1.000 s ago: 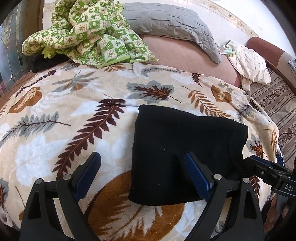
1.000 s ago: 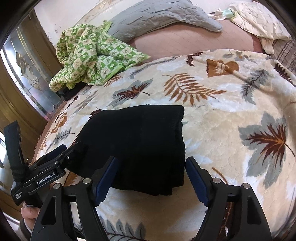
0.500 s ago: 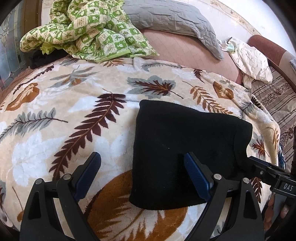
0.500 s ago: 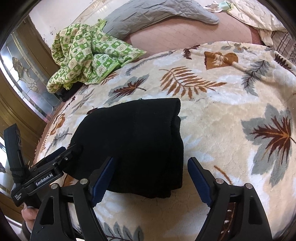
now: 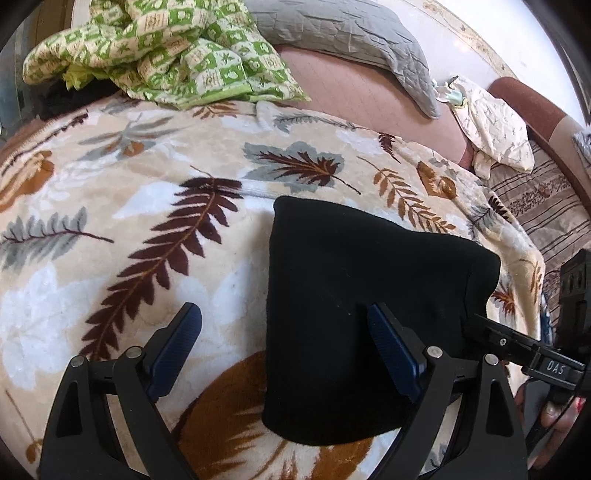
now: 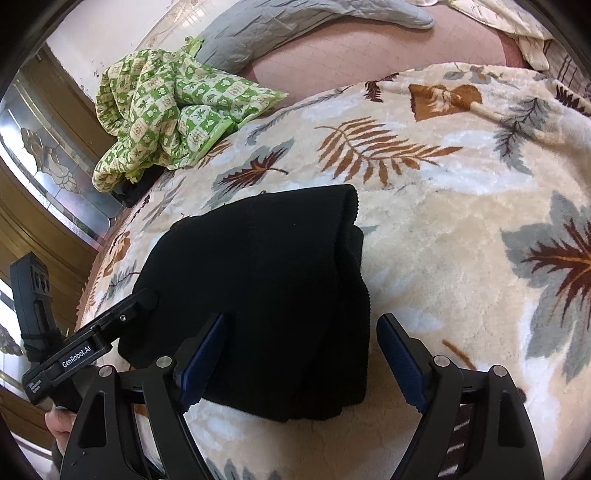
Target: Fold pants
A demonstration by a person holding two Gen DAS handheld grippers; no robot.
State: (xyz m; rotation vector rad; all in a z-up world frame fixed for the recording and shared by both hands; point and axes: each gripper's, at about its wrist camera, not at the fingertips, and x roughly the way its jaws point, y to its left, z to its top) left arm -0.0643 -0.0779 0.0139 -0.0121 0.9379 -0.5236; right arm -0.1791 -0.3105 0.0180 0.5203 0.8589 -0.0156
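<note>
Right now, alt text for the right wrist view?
Folded black pants lie on a leaf-print blanket, with the right gripper open over their near right corner, nothing pinched between its blue fingers. The left gripper reaches in at the pants' left edge. Behind lie a crumpled green checked quilt and a grey pillow.

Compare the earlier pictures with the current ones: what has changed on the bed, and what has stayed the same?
Both open grippers have eased in closer over the folded black pants. The left gripper straddles the near left edge and the right gripper the near right edge; neither grips. The right jaws widened slightly. The pants stay folded in place on the leaf-print blanket; the green quilt is unmoved.
</note>
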